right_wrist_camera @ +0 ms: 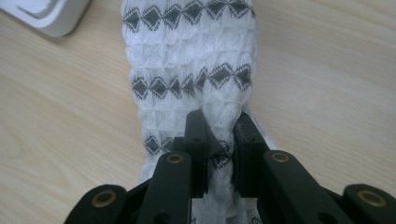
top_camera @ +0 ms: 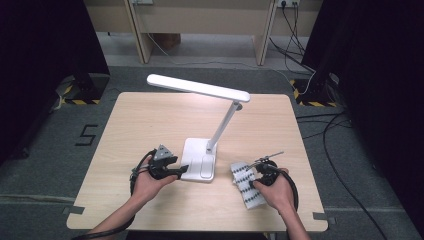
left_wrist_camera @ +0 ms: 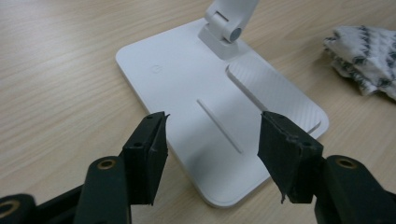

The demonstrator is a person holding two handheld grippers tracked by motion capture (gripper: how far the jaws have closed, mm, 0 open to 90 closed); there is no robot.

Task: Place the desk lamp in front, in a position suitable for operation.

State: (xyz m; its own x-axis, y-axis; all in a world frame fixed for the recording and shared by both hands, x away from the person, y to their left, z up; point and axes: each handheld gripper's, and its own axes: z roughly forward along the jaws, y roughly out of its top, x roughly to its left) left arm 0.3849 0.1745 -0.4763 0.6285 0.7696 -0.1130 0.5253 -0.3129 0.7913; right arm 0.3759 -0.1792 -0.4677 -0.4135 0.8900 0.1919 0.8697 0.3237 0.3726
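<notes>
A: Start with the table (top_camera: 150, 120). What have you got on it?

B: The lamp (top_camera: 200, 90) is the biggest thing. Its flat white base (left_wrist_camera: 187, 93) sits near your edge, a little left of centre, and the long head runs level above the table, from upper left to right in the high view.

A: And the cloth (top_camera: 248, 184)?

B: It lies just right of the base, apart from it, close to your right hand (top_camera: 280, 192). It is a folded white strip with rows of dark diamonds. Its long axis runs from your right gripper (top_camera: 261, 175) away toward the lamp side; in the high view it slants from lower right to upper left, and in the right gripper view it stretches straight ahead along the jaws.

A: What is your right gripper doing?

B: Your right gripper is clenched on the near end of the cloth. The fabric bunches up between the two black jaws, which pinch it from both sides.

A: And the left gripper (left_wrist_camera: 212, 140)?

B: Your left gripper is released. Its jaws stand wide apart over the near corner of the base, one to each side, and nothing is gripped. Your left hand (top_camera: 150, 182) rests on the table just left of the base.
</notes>
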